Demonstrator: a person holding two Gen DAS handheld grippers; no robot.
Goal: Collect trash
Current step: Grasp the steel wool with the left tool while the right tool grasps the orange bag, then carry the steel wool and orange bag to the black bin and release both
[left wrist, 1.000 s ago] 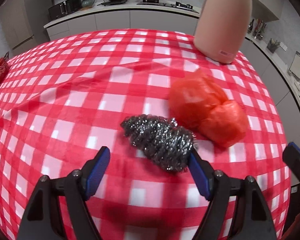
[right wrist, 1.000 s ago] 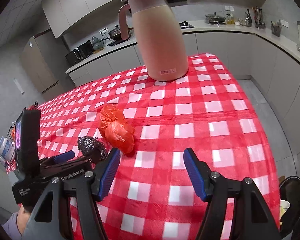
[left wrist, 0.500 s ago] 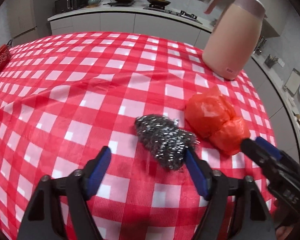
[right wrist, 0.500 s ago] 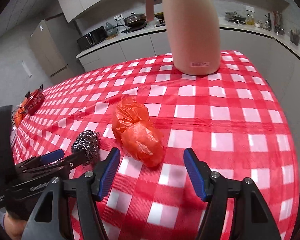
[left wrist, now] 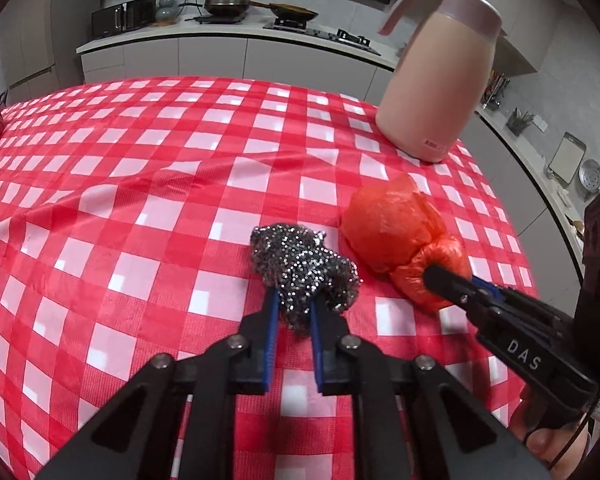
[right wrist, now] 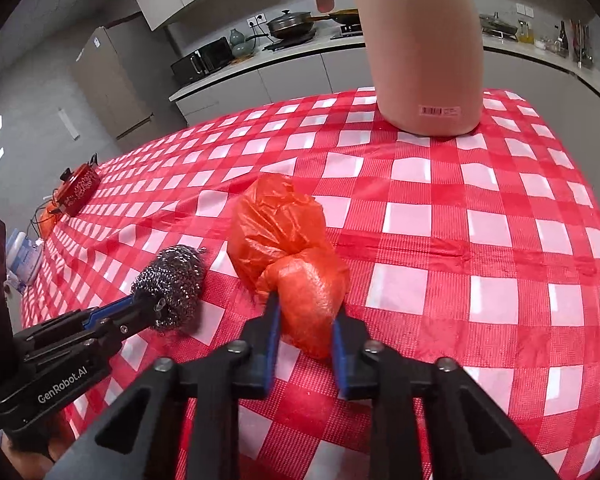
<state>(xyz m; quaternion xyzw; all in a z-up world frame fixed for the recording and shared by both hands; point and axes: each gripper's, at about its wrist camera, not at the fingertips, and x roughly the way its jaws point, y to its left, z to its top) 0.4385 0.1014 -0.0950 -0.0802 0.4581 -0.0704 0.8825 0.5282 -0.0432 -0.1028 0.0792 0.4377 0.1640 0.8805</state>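
Steel scourer (left wrist: 306, 270) clamped mid-table (left wrist: 140, 208); orange bag (right wrist: 296, 268) pinched beside.

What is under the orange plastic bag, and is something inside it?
The orange plastic bag lies on the checked tablecloth, pinched by the right gripper. Its crumpled film hides any contents and the cloth directly beneath.

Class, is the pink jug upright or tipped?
Upright: the pink jug stands on its base on the checked tablecloth, handle and lid at top.

One steel wool ball (left wrist: 304, 270), one orange plastic bag (left wrist: 396, 236), one pink jug (left wrist: 440, 76), two grippers.
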